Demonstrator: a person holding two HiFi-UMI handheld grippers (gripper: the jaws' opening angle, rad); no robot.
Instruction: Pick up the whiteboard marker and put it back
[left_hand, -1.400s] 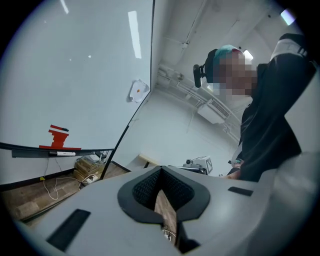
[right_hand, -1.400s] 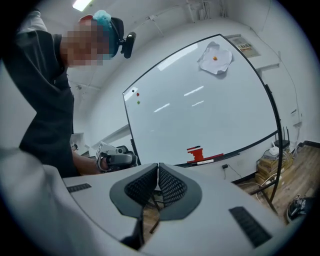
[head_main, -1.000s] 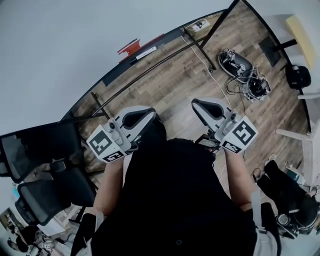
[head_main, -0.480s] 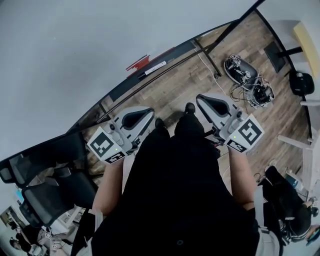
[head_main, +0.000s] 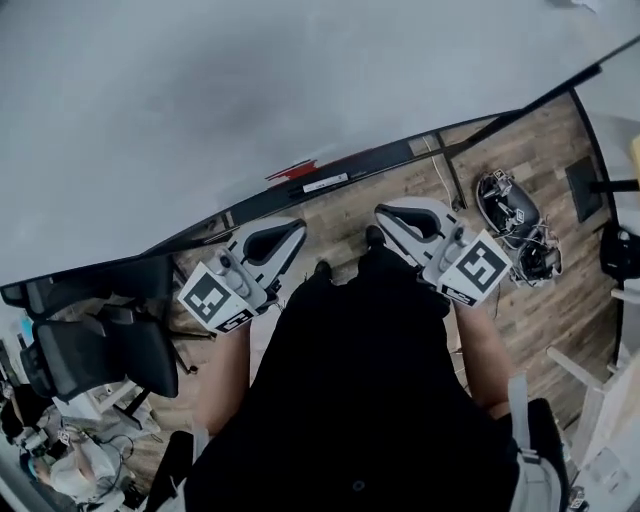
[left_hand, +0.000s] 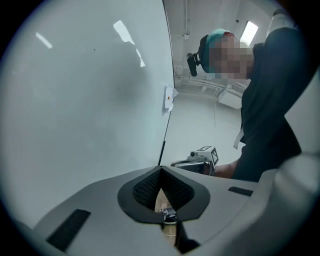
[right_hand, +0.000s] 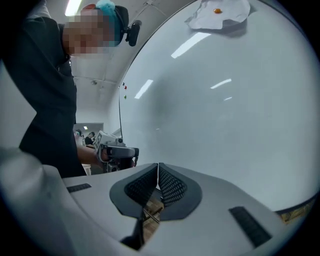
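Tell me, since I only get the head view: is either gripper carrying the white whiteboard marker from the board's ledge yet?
Observer: No. The left gripper view shows the left gripper shut, with nothing between its fingers.
Operator: And the right one?
Observer: Its own view shows the right gripper shut and empty too.
Operator: Anything on the board's face?
Observer: A crumpled white paper sheet with an orange dot on it hangs on the large white whiteboard.

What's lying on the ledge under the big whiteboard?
On the ledge lie a white marker and a red thing, too small to name. Farther left, a black chair covers the ledge, so anything there stays hidden.
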